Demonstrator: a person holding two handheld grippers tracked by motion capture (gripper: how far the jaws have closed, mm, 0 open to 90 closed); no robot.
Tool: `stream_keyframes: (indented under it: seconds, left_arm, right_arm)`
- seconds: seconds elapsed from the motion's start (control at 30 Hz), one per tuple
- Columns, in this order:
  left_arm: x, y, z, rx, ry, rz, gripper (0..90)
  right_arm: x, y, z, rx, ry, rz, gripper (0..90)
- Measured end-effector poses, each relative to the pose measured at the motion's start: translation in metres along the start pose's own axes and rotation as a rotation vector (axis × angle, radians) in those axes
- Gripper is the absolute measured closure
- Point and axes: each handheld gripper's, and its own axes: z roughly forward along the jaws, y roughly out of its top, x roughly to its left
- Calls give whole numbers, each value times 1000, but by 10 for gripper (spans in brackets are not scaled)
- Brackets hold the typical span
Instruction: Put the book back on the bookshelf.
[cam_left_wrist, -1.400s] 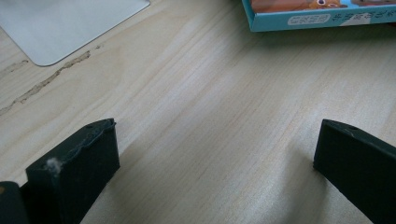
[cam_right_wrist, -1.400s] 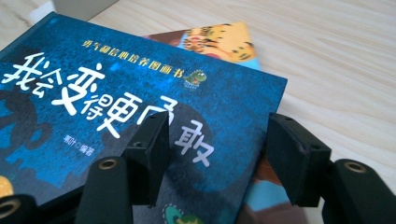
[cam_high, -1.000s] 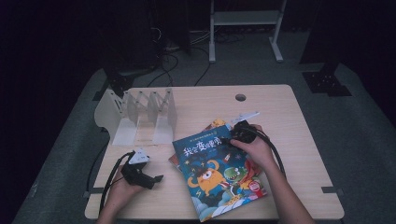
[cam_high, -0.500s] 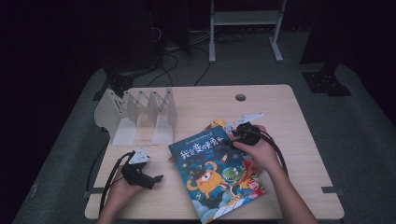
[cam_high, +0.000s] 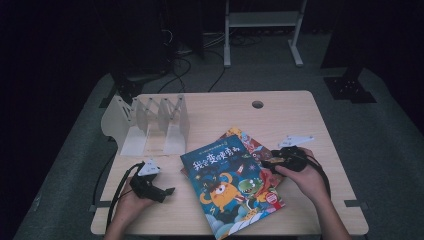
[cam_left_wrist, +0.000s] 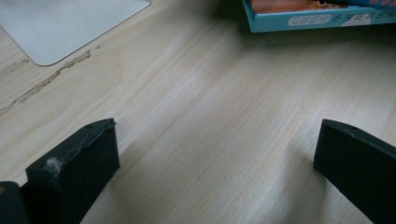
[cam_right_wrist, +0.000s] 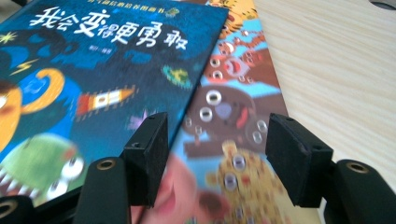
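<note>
High view: pale wood table (cam_high: 300, 120) on grey floor (cam_high: 390, 135); both tools spread, empty

I see a pale wooden table (cam_high: 300, 115) on grey carpet (cam_high: 395, 130), with a round cable hole (cam_high: 257, 104) toward twelve o'clock. Beyond it the room is dark; a white metal stand (cam_high: 262, 20) stands at twelve, black cables (cam_high: 185, 65) at eleven.

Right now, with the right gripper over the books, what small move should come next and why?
Probably ease the right gripper forward and close on the blue book's edge: its fingers stand open, straddling that edge above the lower book, gripping nothing yet.
</note>
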Motion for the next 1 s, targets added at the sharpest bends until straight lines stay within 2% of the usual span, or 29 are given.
stream_keyframes:
  seconds: [0.1,0.2,0.47,0.57,0.7,1.0]
  left_arm:
    - [0,0,0,0,0,0,0]
    - [0,0,0,0,0,0,0]
    - [0,0,0,0,0,0,0]
    - [0,0,0,0,0,0,0]
    - [0,0,0,0,0,0,0]
    - [0,0,0,0,1,-1,0]
  right_arm:
    - [2,-14,-14,-12,1,-2,378]
    - [3,-20,-19,-18,1,-9,378]
    - [9,-50,-43,-34,-4,10,372]
    - [15,-65,-52,-23,7,18,367]
    - [21,-76,-61,-29,29,16,361]
    - [34,-92,-70,-29,48,18,359]
